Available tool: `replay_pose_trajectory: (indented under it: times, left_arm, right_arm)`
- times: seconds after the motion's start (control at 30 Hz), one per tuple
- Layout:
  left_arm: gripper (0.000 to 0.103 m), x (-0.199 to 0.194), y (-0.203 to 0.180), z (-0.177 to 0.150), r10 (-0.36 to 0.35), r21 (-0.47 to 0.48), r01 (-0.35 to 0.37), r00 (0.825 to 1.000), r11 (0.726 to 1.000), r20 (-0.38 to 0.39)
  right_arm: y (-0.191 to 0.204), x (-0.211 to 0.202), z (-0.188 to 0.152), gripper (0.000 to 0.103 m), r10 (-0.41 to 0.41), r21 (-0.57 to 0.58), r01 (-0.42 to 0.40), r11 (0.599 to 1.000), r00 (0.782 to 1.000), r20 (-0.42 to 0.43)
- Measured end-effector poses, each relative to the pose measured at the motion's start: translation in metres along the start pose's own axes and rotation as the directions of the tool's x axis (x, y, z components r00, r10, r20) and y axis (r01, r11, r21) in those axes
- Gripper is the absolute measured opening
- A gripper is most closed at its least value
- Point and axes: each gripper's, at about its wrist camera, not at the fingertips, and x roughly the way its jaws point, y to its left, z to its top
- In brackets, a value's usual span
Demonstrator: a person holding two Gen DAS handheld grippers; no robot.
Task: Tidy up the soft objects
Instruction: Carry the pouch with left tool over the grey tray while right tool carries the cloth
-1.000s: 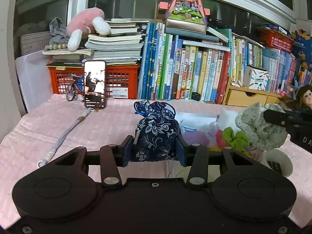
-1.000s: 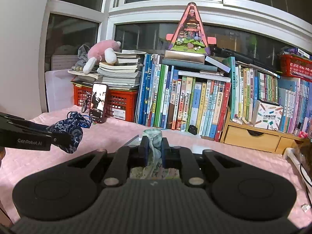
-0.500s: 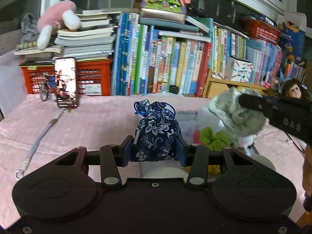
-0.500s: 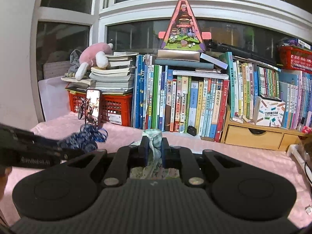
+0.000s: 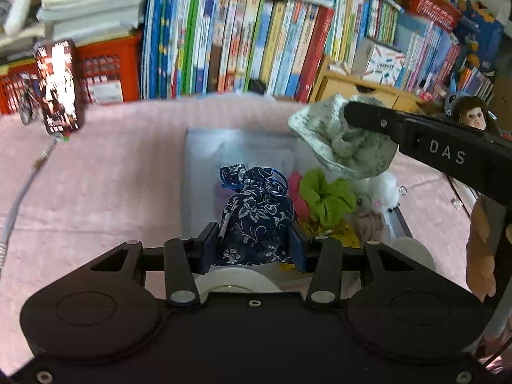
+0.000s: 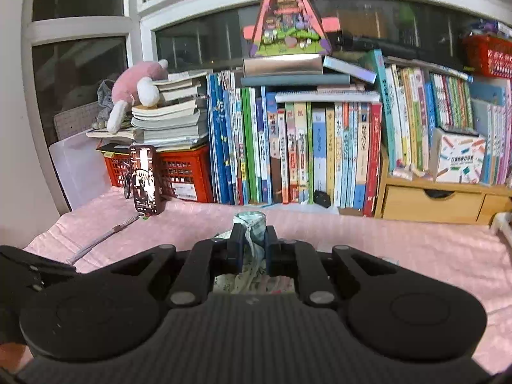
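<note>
Now the left gripper, clenched on the blue floral pouch, has tilted down over the clear bin near the table's right edge, so dropping seems close. The right gripper (also closed) holds the speckled cloth above the bin's far side.

Your left gripper is black with blue pads and carries a navy pouch patterned with white flowers. Your right gripper carries a pale green speckled cloth. A lime scrunchie lies below; the tablecloth is pink.
</note>
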Motion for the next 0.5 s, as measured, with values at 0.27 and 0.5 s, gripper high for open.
replay_pose_trajectory:
  times: [0.27, 0.5]
  left_arm:
    - [0.043, 0.032, 0.005, 0.013, -0.043, -0.06, 0.036, 0.992, 0.998, -0.123]
    - [0.043, 0.054, 0.01, 0.018, -0.033, -0.091, 0.018, 0.984, 0.996, -0.173]
  right_arm:
    - [-0.009, 0.03, 0.006, 0.017, 0.056, 0.1, -0.047, 0.994, 0.995, -0.085]
    - [-0.019, 0.061, 0.006, 0.017, 0.149, 0.248, -0.108, 0.963, 0.977, -0.152]
